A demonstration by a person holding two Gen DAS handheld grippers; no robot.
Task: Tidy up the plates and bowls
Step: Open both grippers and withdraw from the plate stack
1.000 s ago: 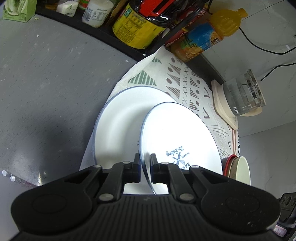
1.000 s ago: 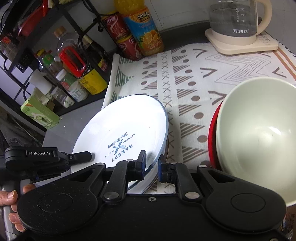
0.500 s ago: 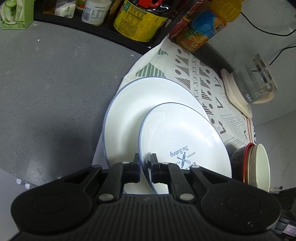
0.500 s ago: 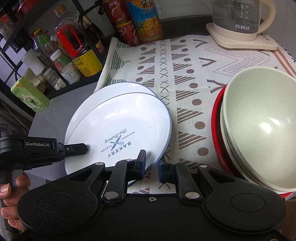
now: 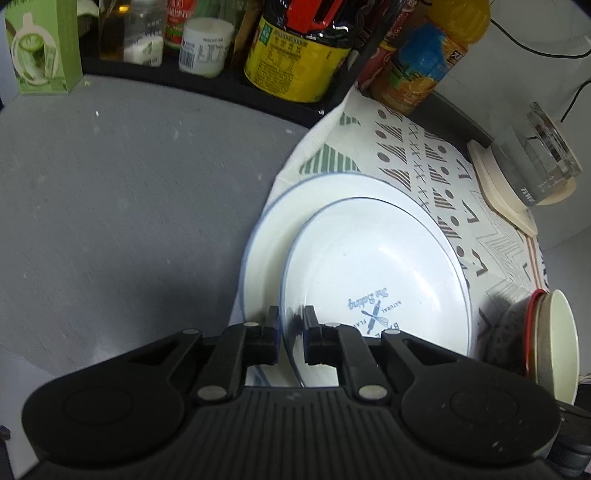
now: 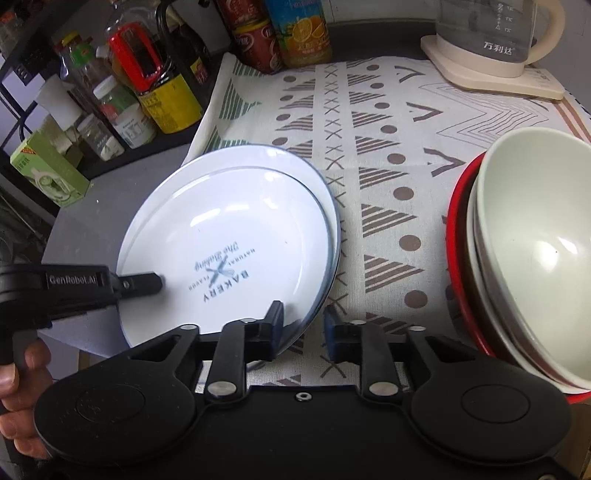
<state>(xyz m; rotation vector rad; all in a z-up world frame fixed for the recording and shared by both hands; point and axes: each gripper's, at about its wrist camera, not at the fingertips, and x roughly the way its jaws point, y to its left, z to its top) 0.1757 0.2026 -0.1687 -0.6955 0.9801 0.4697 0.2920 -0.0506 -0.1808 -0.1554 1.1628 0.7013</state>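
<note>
A small white plate with blue bakery print lies nearly flat on a larger white blue-rimmed plate at the left edge of the patterned cloth. My left gripper straddles the small plate's near rim, jaws slightly apart; it also shows in the right wrist view. My right gripper is open, with the plate rim between its fingers but not pinched. A stack of cream bowls in a red bowl stands to the right.
A rack of bottles and jars lines the back left. A green carton stands on the grey counter. A glass kettle on a cream base stands at back right. Drink bottles stand behind the cloth.
The small plate came down from a steep tilt to lie on the larger plate. My right gripper's jaws opened wider, and my left gripper's jaws loosened a little.
</note>
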